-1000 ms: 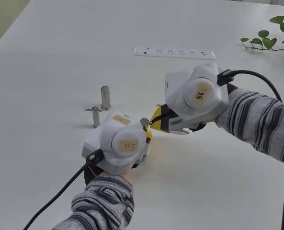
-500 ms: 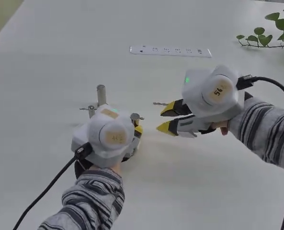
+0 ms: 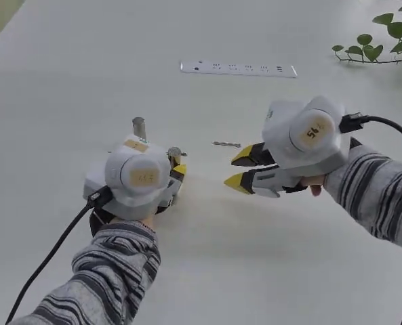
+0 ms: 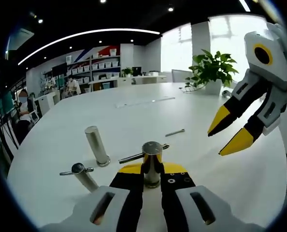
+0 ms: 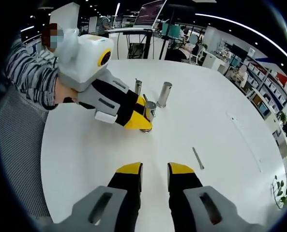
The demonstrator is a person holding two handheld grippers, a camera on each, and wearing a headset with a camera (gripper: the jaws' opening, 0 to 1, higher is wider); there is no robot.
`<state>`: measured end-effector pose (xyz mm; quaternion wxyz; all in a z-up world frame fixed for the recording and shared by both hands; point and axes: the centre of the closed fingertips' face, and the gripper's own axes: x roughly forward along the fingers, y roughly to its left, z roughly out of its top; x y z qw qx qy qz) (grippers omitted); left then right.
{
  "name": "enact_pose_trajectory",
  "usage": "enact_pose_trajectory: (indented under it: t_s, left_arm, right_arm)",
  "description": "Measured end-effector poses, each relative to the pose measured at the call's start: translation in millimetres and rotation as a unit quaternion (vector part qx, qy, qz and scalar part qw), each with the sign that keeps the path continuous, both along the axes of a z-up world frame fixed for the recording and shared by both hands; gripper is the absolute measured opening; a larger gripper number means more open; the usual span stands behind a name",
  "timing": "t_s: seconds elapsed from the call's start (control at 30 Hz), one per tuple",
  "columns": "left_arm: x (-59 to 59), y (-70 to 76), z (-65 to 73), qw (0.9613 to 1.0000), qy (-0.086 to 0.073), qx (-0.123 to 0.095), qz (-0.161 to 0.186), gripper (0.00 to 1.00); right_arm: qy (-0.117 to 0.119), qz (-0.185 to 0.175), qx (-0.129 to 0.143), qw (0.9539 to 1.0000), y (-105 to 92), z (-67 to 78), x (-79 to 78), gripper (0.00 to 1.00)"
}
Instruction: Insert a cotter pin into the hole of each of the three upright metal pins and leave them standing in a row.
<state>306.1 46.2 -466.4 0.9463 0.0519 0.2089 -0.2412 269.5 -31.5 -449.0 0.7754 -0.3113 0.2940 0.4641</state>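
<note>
My left gripper (image 3: pixel 175 174) (image 4: pixel 153 168) is shut on an upright metal pin (image 3: pixel 174 156) (image 4: pixel 152 159) standing on the white table. A cotter pin (image 4: pixel 137 156) runs through this pin's head. Behind it a plain metal pin (image 3: pixel 139 127) (image 4: pixel 96 145) stands upright, and a third pin (image 4: pixel 80 173) with a cotter pin through it stands to its left. My right gripper (image 3: pixel 229 172) (image 5: pixel 155 168) hangs open and empty to the right of the held pin, apart from it. A loose cotter pin (image 3: pixel 226 144) (image 5: pixel 198 158) lies flat on the table near it.
A white power strip (image 3: pixel 238 68) lies further back on the table (image 3: pixel 207 271). A leafy plant (image 3: pixel 384 40) trails in at the far right corner. Cables run from both grippers toward the near edge. An office with shelves and desks surrounds the bench.
My right gripper has opened and drawn back to the right, away from the held pin. The left gripper has brought its pin closer to the other two.
</note>
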Motion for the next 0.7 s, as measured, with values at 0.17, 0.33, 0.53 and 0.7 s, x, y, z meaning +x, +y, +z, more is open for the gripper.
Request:
enact_pose_trajectory:
  t_s: [0.17, 0.33, 0.53, 0.7]
  left_arm:
    - [0.7, -0.8, -0.2, 1.0000, -0.002, 0.001, 0.004, 0.09]
    - [1.0, -0.9, -0.4, 1.0000, -0.002, -0.001, 0.004, 0.10]
    - [0.8, -0.8, -1.7, 1.0000, 0.002, -0.003, 0.008, 0.10]
    - [-1.0, 0.6, -5.5, 0.9996, 0.017, -0.014, 0.017, 0.10]
  right_arm:
    - [0.002, -0.002, 0.003, 1.0000, 1.4, -0.9, -0.1, 0.16]
    - [0.005, -0.005, 0.004, 1.0000, 1.2, -2.0, -0.7, 0.18]
    - [0.011, -0.012, 0.008, 0.9998, 1.1, -2.3, -1.7, 0.20]
    - [0.010, -0.016, 0.008, 0.9998, -0.4, -2.2, -1.7, 0.21]
